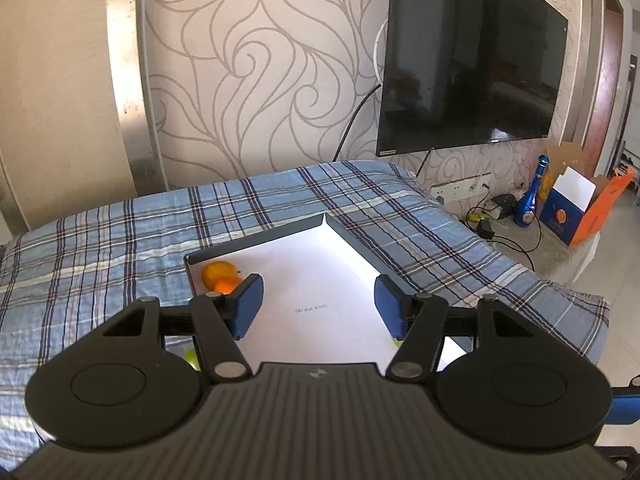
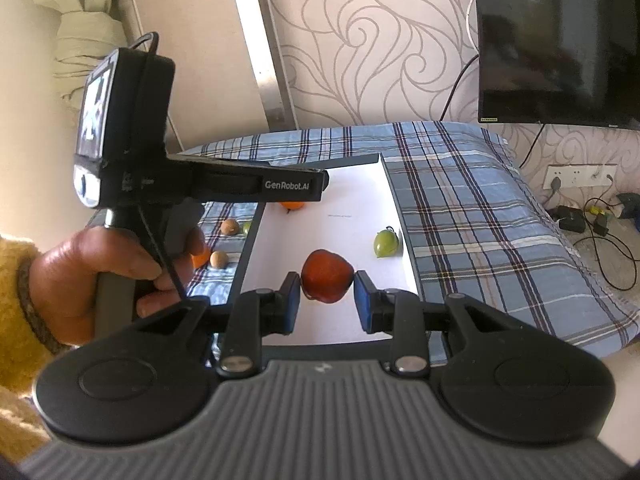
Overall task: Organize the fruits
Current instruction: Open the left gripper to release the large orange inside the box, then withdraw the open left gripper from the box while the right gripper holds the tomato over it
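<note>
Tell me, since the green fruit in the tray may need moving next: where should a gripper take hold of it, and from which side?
Grip the green fruit across its rounded middle, coming from above, pads on its near and far sides. It lies close to the tray's right wall, so a sideways pinch would likely hit that wall. Its thin stem on top is probably too slight to hold.

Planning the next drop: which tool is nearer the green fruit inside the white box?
Right. The right tool, shut on the red fruit, sits just short of the green fruit. The left tool is open over the white box, toward the oranges.
</note>
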